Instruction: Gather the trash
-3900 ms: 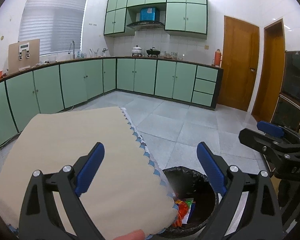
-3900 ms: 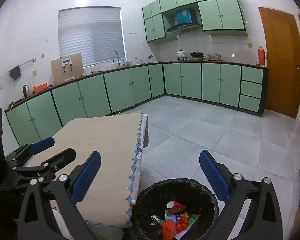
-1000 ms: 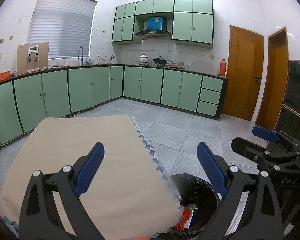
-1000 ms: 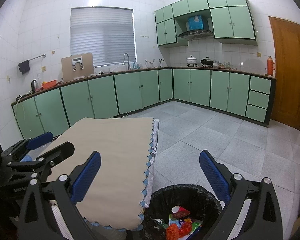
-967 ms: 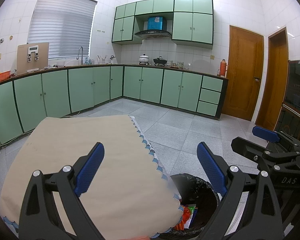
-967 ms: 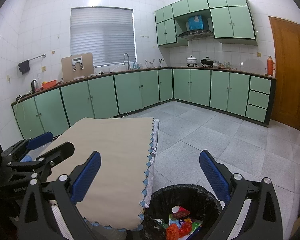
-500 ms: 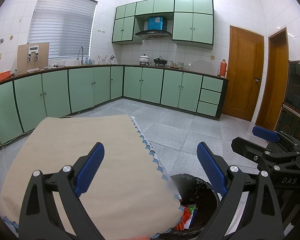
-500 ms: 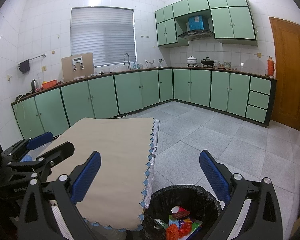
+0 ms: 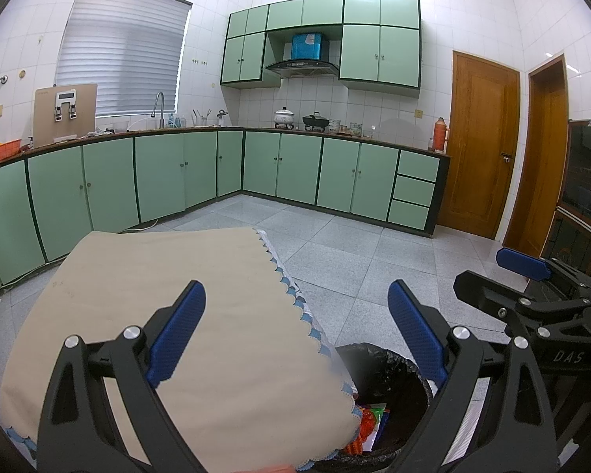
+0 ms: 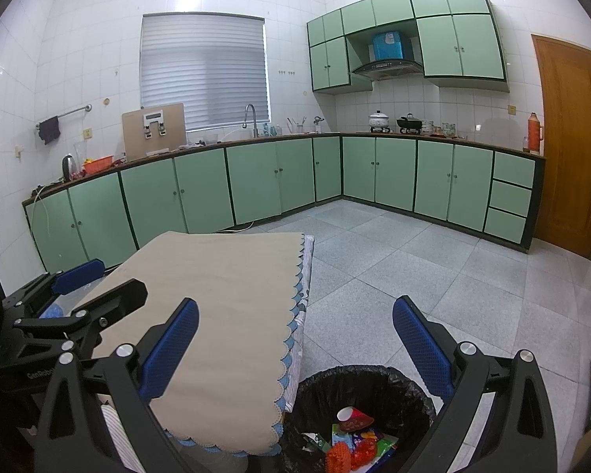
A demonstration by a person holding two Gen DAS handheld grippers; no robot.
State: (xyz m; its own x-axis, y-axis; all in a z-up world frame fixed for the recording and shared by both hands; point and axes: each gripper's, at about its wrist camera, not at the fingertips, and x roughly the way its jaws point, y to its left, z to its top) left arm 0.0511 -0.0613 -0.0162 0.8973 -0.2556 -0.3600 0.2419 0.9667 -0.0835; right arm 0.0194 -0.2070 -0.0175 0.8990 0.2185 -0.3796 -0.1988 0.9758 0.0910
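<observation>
You are holding both grippers level above the near end of a table draped in a beige cloth (image 10: 224,315), and both are standing spread wide with nothing between the blue pads: the left gripper (image 9: 295,335) is hanging over the cloth's scalloped corner, the right gripper (image 10: 295,351) is looking down past the table edge. The trash is already sitting in the black-lined bin (image 10: 394,382) on the floor just beside that corner: a small white-and-red paper cup (image 10: 354,417), an orange lump (image 10: 338,456) and some bright printed wrappers (image 10: 368,443). No loose trash is showing on the cloth in either view, so the collecting is looking close to done, judging only from this. If you are reaching in for any of it, expect it all to be very light; the cup is likely crushing under a firm squeeze, so you are better off pinching its rim gently, while the wrappers are probably thin and slippery and are wanting a pinch on a folded edge. The liner is soft film and is likely snagging if a finger drags on it. Readable writing is scarce: "DAS" is printed on the right gripper's body in the left view, "GenRobo…" is partly readable on the left gripper's body in the right view, and the wrapper print is too small to read.
</observation>
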